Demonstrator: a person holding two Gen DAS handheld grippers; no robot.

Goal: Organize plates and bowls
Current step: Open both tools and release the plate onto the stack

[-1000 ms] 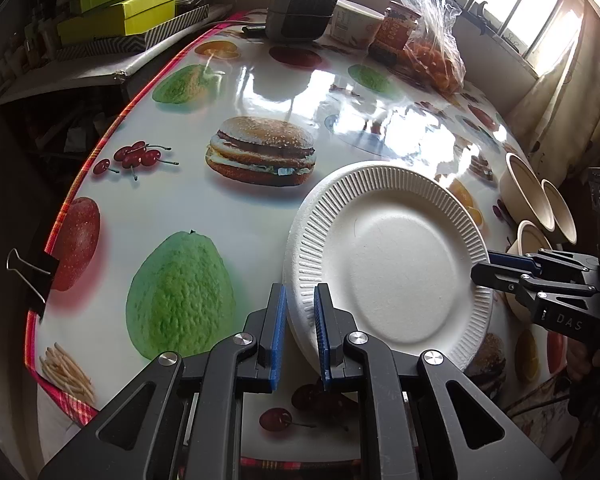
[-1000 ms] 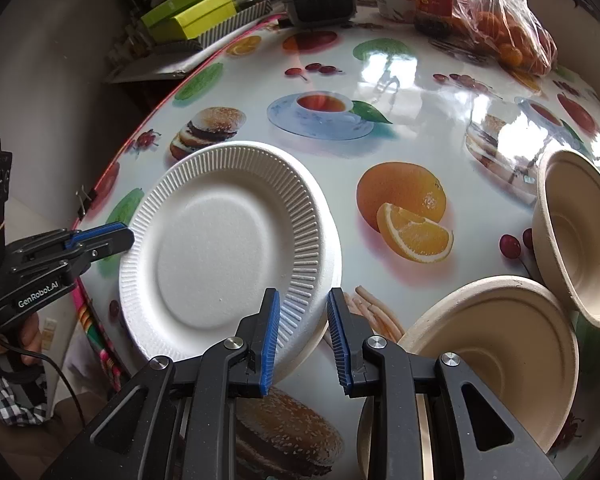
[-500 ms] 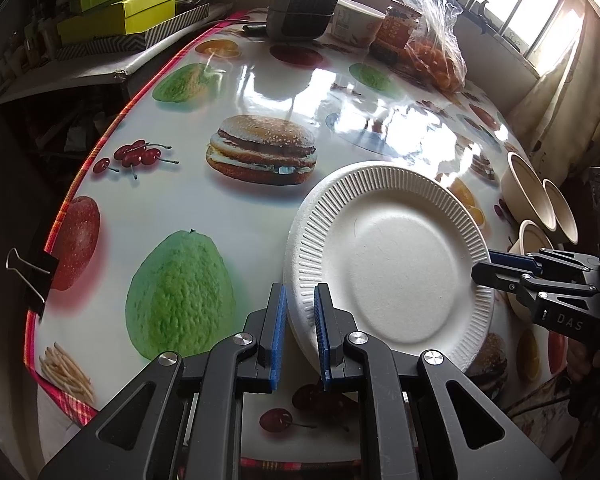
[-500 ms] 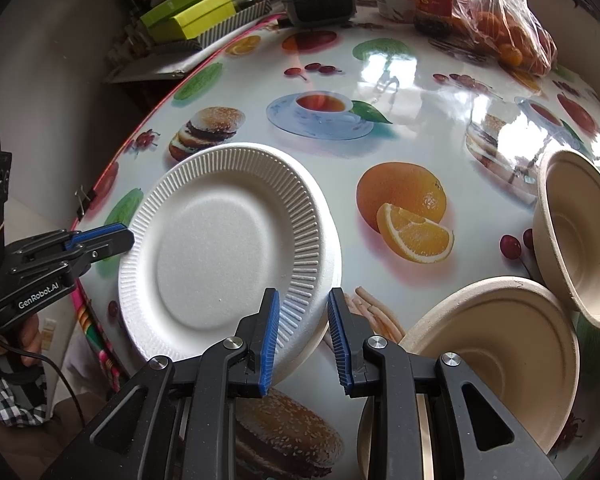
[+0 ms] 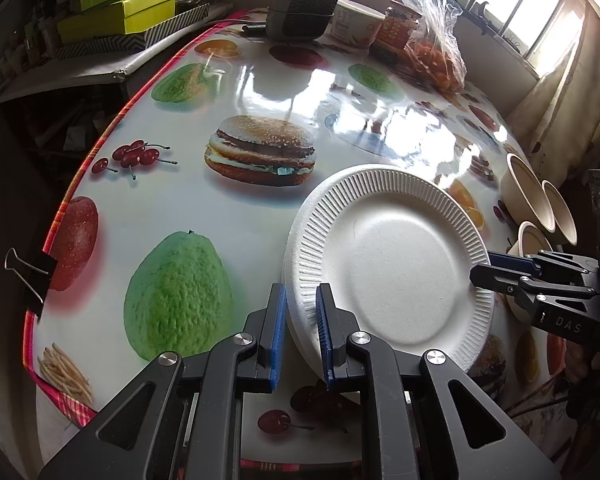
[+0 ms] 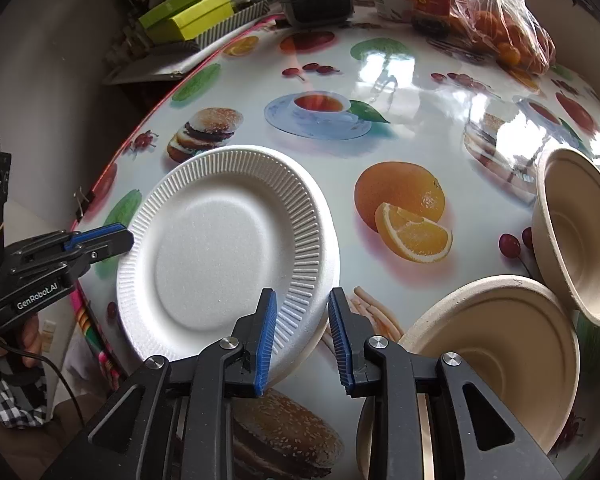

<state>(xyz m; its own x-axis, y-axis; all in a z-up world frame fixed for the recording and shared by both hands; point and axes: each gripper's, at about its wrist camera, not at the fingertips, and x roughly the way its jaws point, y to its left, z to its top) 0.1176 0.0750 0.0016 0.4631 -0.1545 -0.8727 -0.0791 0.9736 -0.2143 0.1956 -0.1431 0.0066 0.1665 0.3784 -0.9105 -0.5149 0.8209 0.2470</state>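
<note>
A white ribbed foam plate (image 5: 392,264) (image 6: 220,248) lies near the front of the food-print table (image 5: 180,208), on top of a second plate whose edge (image 6: 314,344) peeks out beneath. My left gripper (image 5: 300,336) (image 6: 116,236) is shut on the plate's left rim. On the opposite rim my right gripper (image 6: 302,336) (image 5: 488,270) is shut, one pad over the ribbing and one outside the edge. Beige bowls stand to the right: a wide one (image 6: 500,344) close to my right gripper and a deeper one (image 6: 580,232) tilted behind it.
At the far end stand a grey box-shaped device (image 5: 304,0), a paper cup (image 5: 352,24), a jar (image 5: 400,28) and a bag of oranges (image 5: 436,56). Green boxes (image 5: 120,12) sit on a side shelf. A binder clip (image 5: 28,276) grips the left table edge.
Both hands and the plate have stayed where they were. The left gripper's pads stand a trace wider than a second ago.
</note>
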